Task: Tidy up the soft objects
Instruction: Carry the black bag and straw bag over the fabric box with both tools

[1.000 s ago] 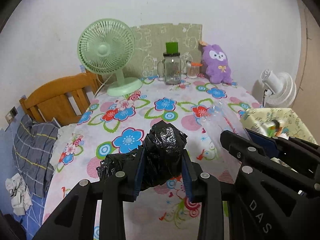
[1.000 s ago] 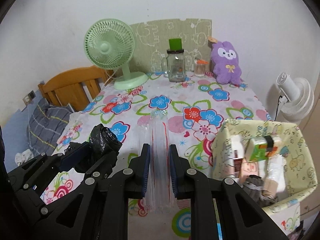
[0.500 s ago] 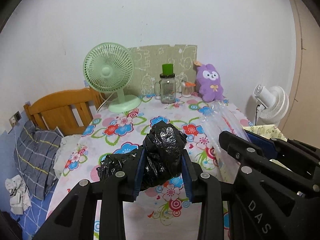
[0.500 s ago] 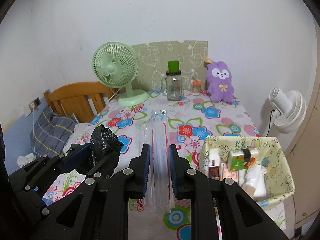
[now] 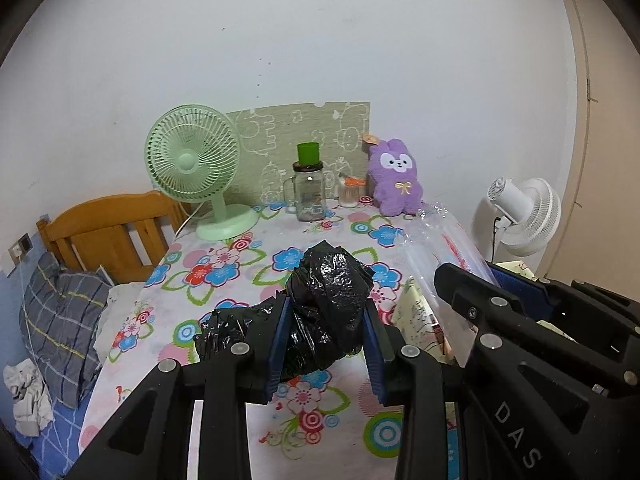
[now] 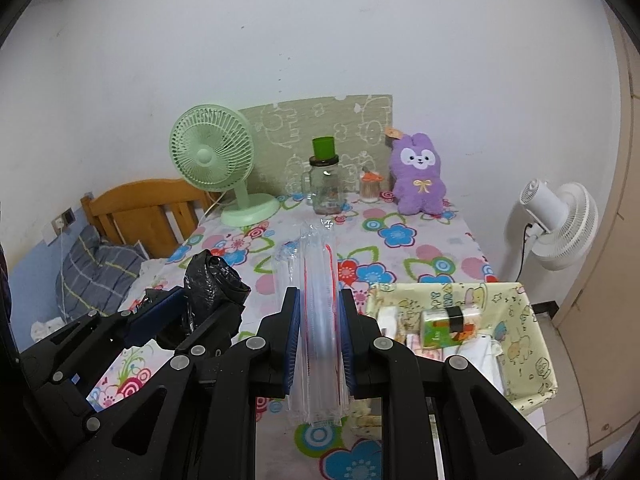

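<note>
- Left wrist view: your left gripper [image 5: 325, 332] clamps a crumpled black plastic bag [image 5: 326, 316], held up above the floral tablecloth [image 5: 224, 264].
- Right wrist view: your right gripper [image 6: 319, 328] pinches a clear plastic bag bundle [image 6: 319, 300] upright between closed jaws, just beside the yellow fabric basket [image 6: 516, 320].

Colours on the table

The tablecloth [image 6: 404, 256] is white with bright flowers, the fan [image 6: 212, 160] pale green, the plush rabbit [image 6: 420, 184] purple, the crumpled bag [image 5: 328, 300] shiny black, the basket [image 6: 516, 316] yellow with cartoon drawings.
</note>
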